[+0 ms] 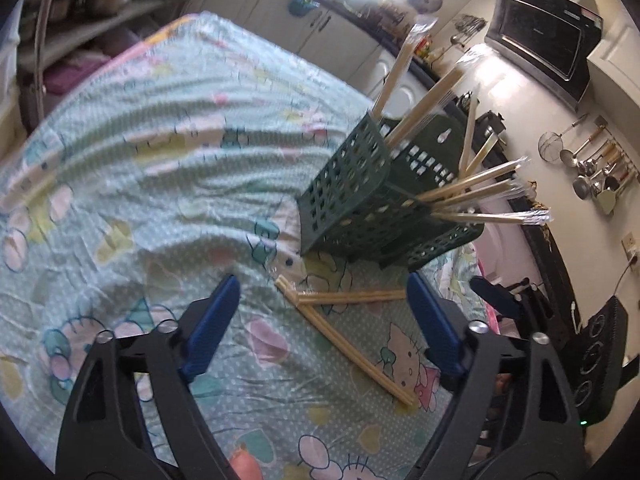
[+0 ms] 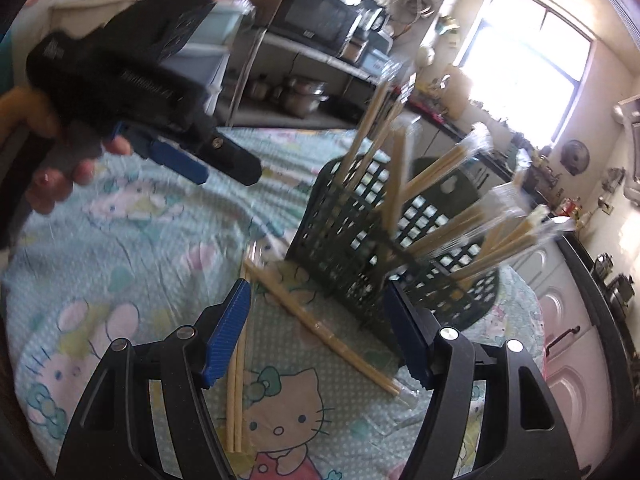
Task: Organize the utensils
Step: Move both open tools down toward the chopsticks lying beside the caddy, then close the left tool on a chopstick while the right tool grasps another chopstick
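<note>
On the table, a Hello Kitty cloth (image 1: 168, 184) covers everything, and a dark green perforated utensil caddy (image 1: 352, 192) stands toward the far side. It's stuffed with plastic-wrapped chopstick pairs (image 1: 472, 186) leaning out at all angles. Two more wrapped pairs lie flat on the cloth just in front of the caddy, meeting in a V: one pair (image 2: 324, 330) runs diagonally, the other pair (image 2: 237, 384) sits right beside the right gripper's left blue pad.

Left gripper (image 1: 320, 320) hovers over the loose pairs, jaws spread wide, nothing in them. Right gripper (image 2: 320, 328) is the same deal, wide open and empty (its view is pretty motion-blurred, though). From the right camera the left gripper shows up top left, held in a hand (image 2: 60, 152).
</note>
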A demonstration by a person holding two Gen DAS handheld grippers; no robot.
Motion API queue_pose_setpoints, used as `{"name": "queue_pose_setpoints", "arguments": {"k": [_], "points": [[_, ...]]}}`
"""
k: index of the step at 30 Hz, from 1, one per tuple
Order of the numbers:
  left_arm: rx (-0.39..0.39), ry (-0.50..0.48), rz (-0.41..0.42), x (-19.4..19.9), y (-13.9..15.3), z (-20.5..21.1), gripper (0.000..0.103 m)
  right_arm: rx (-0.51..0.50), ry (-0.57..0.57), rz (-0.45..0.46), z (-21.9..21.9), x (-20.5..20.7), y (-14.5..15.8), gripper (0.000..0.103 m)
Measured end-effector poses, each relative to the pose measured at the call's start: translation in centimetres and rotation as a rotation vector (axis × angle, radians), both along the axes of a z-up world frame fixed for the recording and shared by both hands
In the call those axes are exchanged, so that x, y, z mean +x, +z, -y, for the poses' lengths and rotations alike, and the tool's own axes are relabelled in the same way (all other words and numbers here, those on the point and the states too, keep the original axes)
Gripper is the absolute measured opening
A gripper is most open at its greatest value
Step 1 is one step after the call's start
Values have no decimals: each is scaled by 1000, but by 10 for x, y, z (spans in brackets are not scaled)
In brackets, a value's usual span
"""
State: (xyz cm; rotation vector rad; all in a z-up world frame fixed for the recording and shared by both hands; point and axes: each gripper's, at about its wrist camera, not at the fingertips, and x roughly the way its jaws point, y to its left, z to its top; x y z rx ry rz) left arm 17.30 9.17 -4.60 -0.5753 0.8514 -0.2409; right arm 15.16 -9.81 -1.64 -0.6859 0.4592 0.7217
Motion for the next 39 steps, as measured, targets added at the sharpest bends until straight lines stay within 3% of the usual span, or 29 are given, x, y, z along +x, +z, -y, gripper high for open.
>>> {"name": "queue_pose_setpoints", "arguments": {"k": [5,13,29,32,34,39], "points": [[-47,-18,-60,9,-17,1,59,-70,28,-15,-11,10,-15,65],[-100,-11,-120,26,-33,-3,56,-161,61,-52,-27,34,-36,55],[-71,10,-214,58,-56,-5,43,-235,113,-72,-52,50,-63,47],[-43,2,-220,61,-56,-1,37,-237,138,-85,-58,53,-65,36],[-35,3,-226,63,-57,-1,33,-241,159,-90,-61,51,-67,23],[-20,13,-249,70,-61,-4,18,-279,179,-13,-73,32,-75,15]]}}
